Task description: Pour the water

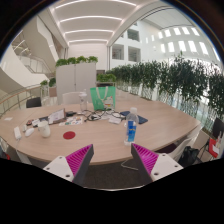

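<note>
A clear water bottle (131,127) with a blue cap and blue label stands upright on the curved wooden table (100,145), beyond my fingers and a little to the right. A white cup (44,130) stands at the table's left, with a red coaster (69,134) to its right. My gripper (113,162) hangs over the table's near edge, open, its pink pads (80,159) spread wide with nothing between them.
A green chair (103,98) stands behind the table, with scattered cables and small items (90,117) in front of it. Tall green plants (175,85) line the right side. White cabinets (75,78) stand at the back. A dark chair (186,155) is at the near right.
</note>
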Tool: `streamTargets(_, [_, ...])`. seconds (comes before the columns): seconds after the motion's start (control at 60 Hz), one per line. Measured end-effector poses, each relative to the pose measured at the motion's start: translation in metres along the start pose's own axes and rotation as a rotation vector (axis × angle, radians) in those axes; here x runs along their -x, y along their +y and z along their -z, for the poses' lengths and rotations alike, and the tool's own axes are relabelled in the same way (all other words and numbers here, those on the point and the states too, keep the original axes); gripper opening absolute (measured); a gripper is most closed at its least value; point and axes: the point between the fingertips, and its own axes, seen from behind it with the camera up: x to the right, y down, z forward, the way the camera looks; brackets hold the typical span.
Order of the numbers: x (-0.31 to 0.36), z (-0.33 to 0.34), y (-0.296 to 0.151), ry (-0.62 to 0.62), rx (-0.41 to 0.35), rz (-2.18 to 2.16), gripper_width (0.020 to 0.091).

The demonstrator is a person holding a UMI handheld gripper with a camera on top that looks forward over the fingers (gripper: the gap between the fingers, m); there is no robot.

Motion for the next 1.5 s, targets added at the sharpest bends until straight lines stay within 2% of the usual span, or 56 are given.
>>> streamTargets(0.15, [-0.059,-0.122,-0.012,0.004,-0.077,0.012,0.0826])
streamTargets(0.3, [-0.104,-0.224,-0.008,0.071,-0.075,-0.01,0.083])
streamTargets(0.417, [-0.108,-0.276,-0.005,0.07,-0.101,0.004,0.0824])
streamTargets(0.45, [-0.106,-0.286,-0.005,0.059,-0.114,0.005,0.0787])
streamTargets(0.467, [-0.105,-0.29,-0.005,0.053,-0.118,0.006,0.0741])
streamTargets(0.5, [-0.105,-0.299,-0.001,0.053,-0.111,0.017,0.0576])
streamTargets(0.517, [-0.102,-0.302,0.002,0.05,-0.097,0.028,0.045])
streamTargets(0.65, [-0.104,-0.305,-0.003,0.055,-0.116,0.028,0.0448])
streamTargets(0.683, [-0.101,-0.309,-0.002,0.065,-0.116,0.005,0.0426])
streamTargets(0.767, [-0.099,-0.31,0.0,0.068,-0.074,-0.036,0.0408])
streamTargets(0.817, [-0.087,-0.309,-0.004,0.032,-0.043,-0.036,0.0388])
streamTargets(0.933, [-0.051,-0.297,-0.03,0.008,-0.028,0.071,0.0339])
streamTargets(1.033, [-0.002,-0.278,-0.072,-0.002,-0.044,0.251,0.0338])
streamTargets(1.183, [0.094,-0.247,-0.152,0.038,-0.119,0.656,0.0339])
streamTargets(1.35, [0.23,-0.236,-0.177,0.112,-0.177,1.251,0.0339])
streamTargets(1.5, [0.301,-0.257,-0.159,0.173,-0.122,1.706,0.0338])
